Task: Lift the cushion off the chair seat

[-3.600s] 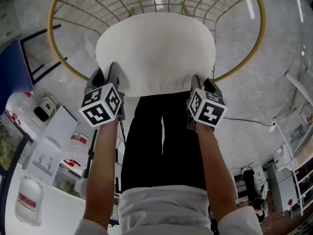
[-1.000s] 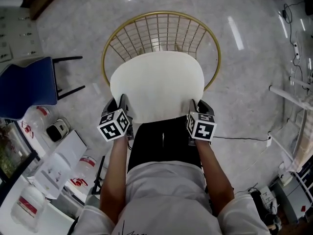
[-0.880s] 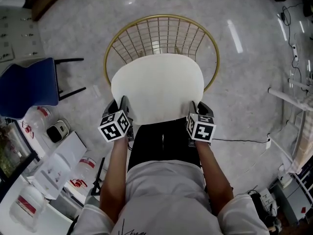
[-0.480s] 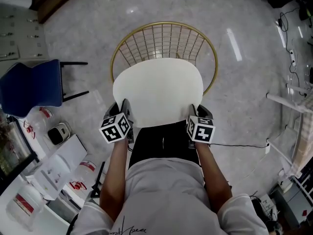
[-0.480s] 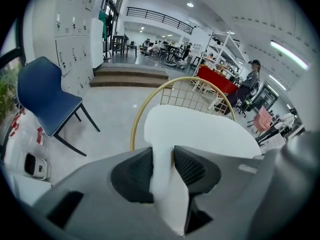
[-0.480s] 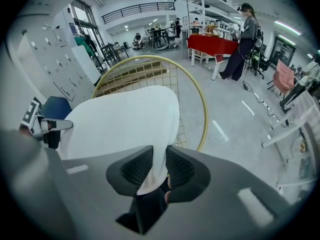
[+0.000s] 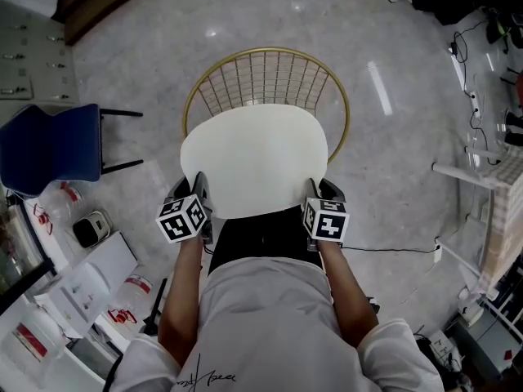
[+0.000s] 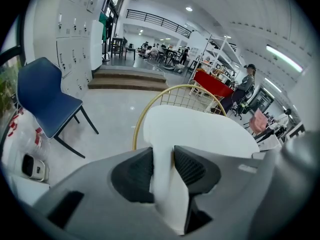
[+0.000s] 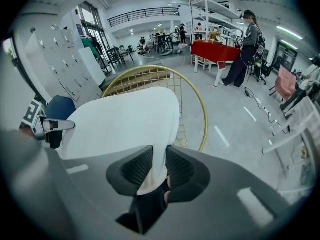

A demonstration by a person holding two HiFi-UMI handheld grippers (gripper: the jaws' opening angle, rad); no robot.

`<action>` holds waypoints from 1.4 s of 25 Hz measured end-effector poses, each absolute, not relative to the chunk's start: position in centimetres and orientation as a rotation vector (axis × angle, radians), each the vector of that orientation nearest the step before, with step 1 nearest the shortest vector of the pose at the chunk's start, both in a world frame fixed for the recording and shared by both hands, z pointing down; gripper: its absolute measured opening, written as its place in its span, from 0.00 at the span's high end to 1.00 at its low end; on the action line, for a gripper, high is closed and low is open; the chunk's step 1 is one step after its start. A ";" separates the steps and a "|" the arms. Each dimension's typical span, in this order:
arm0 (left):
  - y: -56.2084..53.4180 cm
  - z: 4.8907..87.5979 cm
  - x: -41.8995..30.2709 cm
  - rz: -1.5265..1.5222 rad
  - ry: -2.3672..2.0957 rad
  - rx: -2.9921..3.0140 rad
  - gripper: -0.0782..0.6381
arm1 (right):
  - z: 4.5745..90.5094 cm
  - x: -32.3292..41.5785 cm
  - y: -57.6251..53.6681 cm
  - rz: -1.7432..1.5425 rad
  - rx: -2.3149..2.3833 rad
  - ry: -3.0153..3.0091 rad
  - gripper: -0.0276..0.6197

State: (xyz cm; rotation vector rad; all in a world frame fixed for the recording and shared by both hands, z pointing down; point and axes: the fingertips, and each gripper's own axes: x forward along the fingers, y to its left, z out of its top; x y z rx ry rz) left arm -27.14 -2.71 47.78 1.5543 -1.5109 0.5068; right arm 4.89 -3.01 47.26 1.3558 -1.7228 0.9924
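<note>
Cushion (image 7: pixel 257 158), white and rounded, is being pinched at its near edge by both claws, just in front of the person's white shirt (image 7: pixel 265 317). The left gripper (image 7: pixel 197 188) is pressing its two ribbed black pads on the near left corner, and the fabric is folding between them. The right gripper (image 7: pixel 315 189) is doing the same on the near right corner, where its pads are squeezing the thin white edge. The cushion is lying level between the two grippers and is covering the front part of the gold wire chair (image 7: pixel 270 70). Whether its underside is touching the wire seat, I cannot tell. Behind the cushion, the round gold rim and the wire back grid are showing. Farther to the left, a blue chair (image 7: pixel 51 147) with black legs is standing on the grey marble floor (image 7: pixel 392 129), well apart from the wire chair. Far behind, in the right gripper view, a person in dark clothes (image 9: pixel 245 44) is standing near a red table (image 9: pixel 220 51).
</note>
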 end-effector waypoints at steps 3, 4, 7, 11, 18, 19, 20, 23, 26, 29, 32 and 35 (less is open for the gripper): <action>-2.5 47.3 -27.2 0.500 -1.502 1.566 0.71 | 46.5 4.8 -2.8 0.980 1.344 -1.740 0.82; -2.5 47.2 -27.1 0.496 -1.498 1.571 0.71 | 46.3 4.9 -2.8 0.973 1.342 -1.746 0.82; -2.7 46.4 -26.9 0.478 -1.472 1.598 0.72 | 45.6 4.8 -2.9 0.953 1.344 -1.756 0.82; -2.8 44.9 -26.9 0.455 -1.448 1.640 0.72 | 44.2 4.8 -2.9 0.947 1.343 -1.775 0.82; -2.2 42.9 -26.6 0.411 -1.441 1.669 0.72 | 42.1 5.1 -2.9 0.936 1.334 -1.809 0.82; -2.1 42.8 -26.5 0.408 -1.440 1.669 0.73 | 41.9 5.1 -2.8 0.934 1.332 -1.812 0.82; -1.9 42.7 -26.6 0.404 -1.438 1.669 0.73 | 41.7 5.1 -2.7 0.931 1.330 -1.815 0.82; -1.5 42.2 -26.7 0.389 -1.435 1.670 0.73 | 40.9 4.9 -2.3 0.920 1.330 -1.827 0.83; -0.9 41.7 -26.8 0.382 -1.430 1.678 0.73 | 40.2 4.8 -1.7 0.935 1.325 -1.835 0.83; -0.3 40.9 -27.1 0.369 -1.427 1.687 0.73 | 39.3 4.5 -1.1 0.941 1.322 -1.853 0.83; -0.4 40.0 -27.6 0.353 -1.432 1.699 0.73 | 38.3 4.0 -1.0 0.935 1.323 -1.883 0.83; -0.3 39.2 -28.0 0.332 -1.432 1.711 0.73 | 37.7 3.6 -0.8 0.936 1.319 -1.906 0.83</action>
